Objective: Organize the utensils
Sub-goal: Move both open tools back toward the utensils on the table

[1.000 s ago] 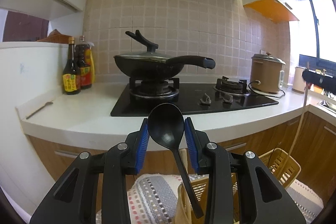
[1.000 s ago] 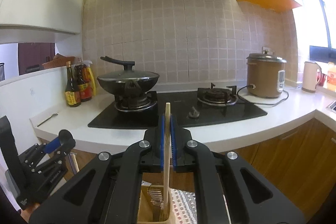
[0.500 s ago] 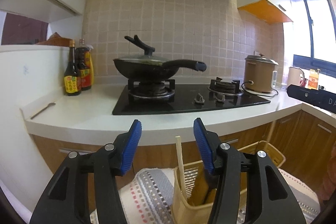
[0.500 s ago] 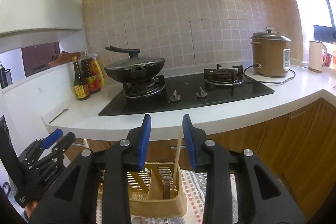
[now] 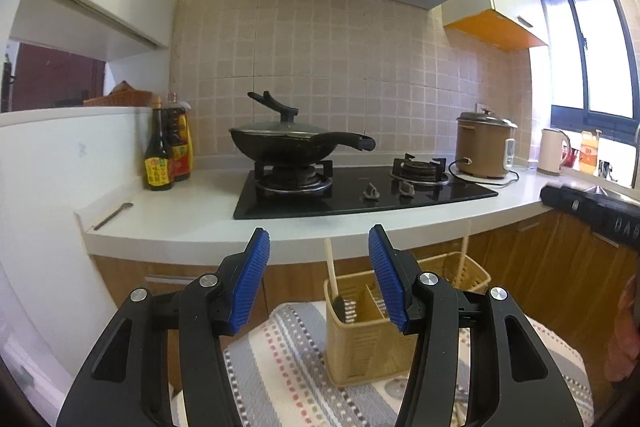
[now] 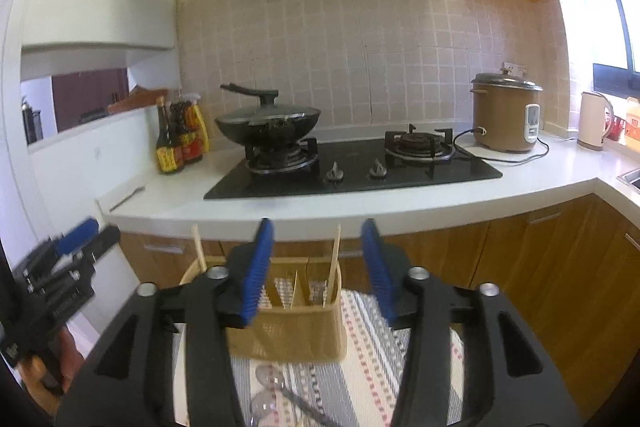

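Observation:
A tan slotted utensil caddy stands on a striped cloth below the counter. Wooden sticks and a dark slotted utensil stand in it. My left gripper hangs open and empty, back from the caddy. In the right wrist view the same caddy holds a wooden stick upright. My right gripper is above and short of it, its jaws opening with nothing pressed between them. Metal spoons lie on the cloth in front of the caddy. The left gripper shows at the left edge.
Behind the caddy runs a white counter with a black hob, a lidded wok, sauce bottles, a rice cooker and a kettle. A small spoon lies near the counter's left end. Wooden cabinet fronts are below.
The left gripper let go of the black spoon and drew back and up from the caddy. The right gripper opened off the wooden stick, which now stands in the caddy, and pulled back.

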{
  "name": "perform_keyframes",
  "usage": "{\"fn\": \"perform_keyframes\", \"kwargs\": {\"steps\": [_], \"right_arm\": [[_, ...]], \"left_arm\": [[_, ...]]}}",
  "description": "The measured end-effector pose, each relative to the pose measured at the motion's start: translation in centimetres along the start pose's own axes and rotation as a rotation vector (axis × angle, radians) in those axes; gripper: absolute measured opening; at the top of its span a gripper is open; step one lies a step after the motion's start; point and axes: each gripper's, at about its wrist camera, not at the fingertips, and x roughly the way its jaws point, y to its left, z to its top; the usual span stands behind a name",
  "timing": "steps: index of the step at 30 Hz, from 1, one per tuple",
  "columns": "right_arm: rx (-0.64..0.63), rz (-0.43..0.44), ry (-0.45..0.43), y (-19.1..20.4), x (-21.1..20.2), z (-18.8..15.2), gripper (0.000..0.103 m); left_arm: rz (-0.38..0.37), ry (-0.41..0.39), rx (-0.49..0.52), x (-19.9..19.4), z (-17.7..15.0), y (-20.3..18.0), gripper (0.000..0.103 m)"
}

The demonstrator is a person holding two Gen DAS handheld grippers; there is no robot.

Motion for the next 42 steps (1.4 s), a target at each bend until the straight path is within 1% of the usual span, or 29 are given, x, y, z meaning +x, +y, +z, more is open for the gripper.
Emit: {"fn": "perform_keyframes", "kwargs": {"steps": [6, 10, 15, 18, 20, 21, 22, 24, 25, 26, 28, 29, 30, 31, 33, 35, 36, 38, 40, 42], "right_arm": [[-0.023, 0.008, 0.043, 0.4, -1.3, -2.2, 0.046], [0.003, 0.017, 0.050, -0.2, -2.1, -2.6, 0.046], [0.034, 0.006, 0.043, -1.4, -3.2, -2.6, 0.046], [0.034, 0.000, 0.047, -1.5, -3.5, -2.8, 0.046], [0.022, -0.007, 0.059, -1.3, -3.5, -3.2, 0.046], [0.011, -0.018, 0.080, -1.1, -3.2, -3.5, 0.046], [0.001, -0.022, 0.108, -1.0, -2.8, -3.9, 0.046], [-0.016, -0.016, 0.183, -0.6, -1.6, -4.8, 0.046], [-0.027, -0.022, 0.230, -0.5, -0.8, -5.5, 0.046], [-0.044, -0.025, 0.296, -0.3, 0.4, -6.4, 0.046], [-0.061, 0.002, 0.415, -0.1, 2.6, -8.2, 0.046], [-0.064, 0.013, 0.469, 0.0, 3.6, -9.1, 0.046], [-0.066, 0.024, 0.525, 0.1, 4.8, -10.1, 0.045], [-0.067, 0.037, 0.557, 0.0, 5.5, -10.8, 0.045], [-0.054, 0.076, 0.632, -0.2, 7.4, -12.5, 0.045], [-0.050, 0.103, 0.686, -0.5, 8.8, -13.8, 0.042], [-0.053, 0.115, 0.703, -0.7, 9.2, -14.2, 0.037], [-0.086, 0.109, 0.723, -0.7, 9.8, -14.9, 0.037], [-0.130, 0.085, 0.732, -0.8, 10.2, -15.3, 0.037], [-0.168, 0.087, 0.753, -1.0, 10.6, -15.8, 0.037]], "left_arm": [[0.003, -0.001, 0.011, -2.6, -0.8, -0.9, 0.050], [0.010, 0.007, 0.014, -3.6, -1.2, -0.8, 0.051], [0.021, 0.014, -0.003, -4.6, -1.6, -0.3, 0.051], [0.030, 0.021, -0.015, -5.0, -1.9, -0.2, 0.051], [0.041, 0.044, -0.026, -5.2, -2.5, -0.1, 0.051], [0.046, 0.066, -0.031, -5.1, -2.9, 0.0, 0.054], [0.043, 0.110, -0.044, -4.8, -3.6, 0.2, 0.055], [0.009, 0.206, -0.088, -3.9, -4.8, 1.0, 0.055], [-0.016, 0.273, -0.121, -3.0, -5.5, 1.6, 0.055], [-0.046, 0.345, -0.156, -2.1, -6.4, 2.3, 0.055], [-0.125, 0.486, -0.233, -0.2, -8.5, 3.3, 0.054], [-0.160, 0.544, -0.262, 0.7, -9.6, 3.6, 0.054], [-0.173, 0.578, -0.271, 1.3, -10.5, 3.7, 0.054], [-0.181, 0.614, -0.272, 1.8, -11.3, 3.6, 0.054], [-0.192, 0.667, -0.283, 2.9, -12.7, 3.5, 0.054], [-0.206, 0.728, -0.313, 4.1, -14.1, 3.5, 0.054], [-0.225, 0.746, -0.336, 4.5, -14.6, 3.6, 0.054], [-0.248, 0.768, -0.352, 5.3, -15.1, 3.3, 0.054], [-0.268, 0.789, -0.332, 6.0, -15.5, 2.2, 0.054], [-0.265, 0.812, -0.302, 6.7, -15.8, 1.2, 0.054]]}}
